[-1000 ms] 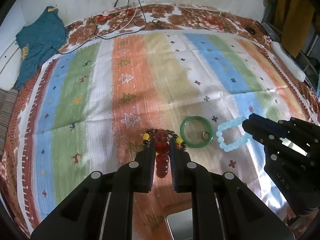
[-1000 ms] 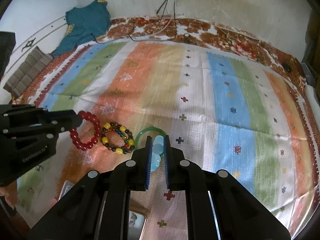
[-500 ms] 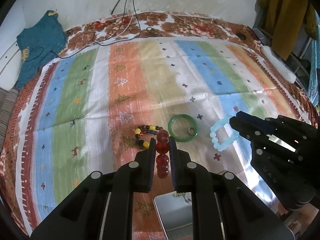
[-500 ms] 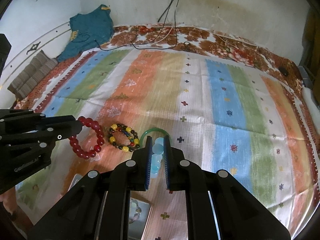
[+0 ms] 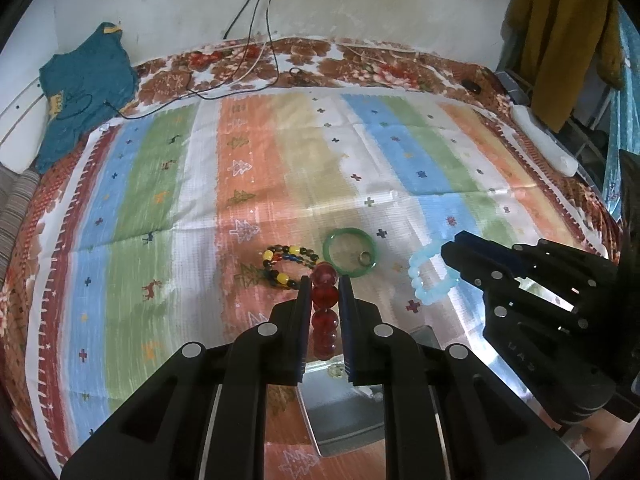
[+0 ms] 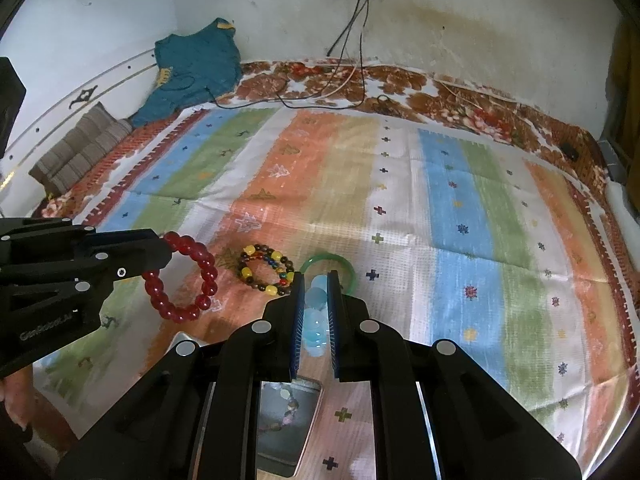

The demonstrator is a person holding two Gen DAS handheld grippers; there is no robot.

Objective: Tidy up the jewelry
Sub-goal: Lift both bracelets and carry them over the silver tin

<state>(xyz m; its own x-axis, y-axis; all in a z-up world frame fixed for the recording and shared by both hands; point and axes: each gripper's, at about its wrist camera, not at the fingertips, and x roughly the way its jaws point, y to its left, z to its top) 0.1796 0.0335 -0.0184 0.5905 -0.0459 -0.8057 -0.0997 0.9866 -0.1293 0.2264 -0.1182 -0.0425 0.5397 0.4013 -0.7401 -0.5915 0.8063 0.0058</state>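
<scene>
- At the left of the right wrist view, your left gripper (image 6: 166, 246) has its fingers (image 5: 304, 300) pinching the red round-bead bracelet (image 6: 182, 278). A second ago the loop lay low by the multicoloured bracelet; now it hangs clear of the striped bedspread (image 6: 460, 208), drawn back toward the lower edge of the frame.
- Just right of it, the multicoloured bead bracelet with yellow beads (image 6: 266, 268) has not shifted; it lies flat on the orange stripe, untouched.
- Next right, the green glassy bangle (image 5: 350, 252) with a small metal ring (image 5: 364, 257) inside its circle also stays put on the bedspread.
- Further right in the left wrist view, your right gripper (image 5: 450, 254) has its fingers (image 6: 298, 300) pinching the pale blue translucent bead bracelet (image 5: 430, 276), which has likewise come up and back from where it was.
- At the bottom centre of both views the shiny metal tin (image 5: 344, 412) has slid further into view as you pulled back, with some pieces already lying inside it.
- My reading: both lifts are done and you are carrying toward the tin. Three pieces remain on the bedspread, so the task looks somewhere around its middle.
</scene>
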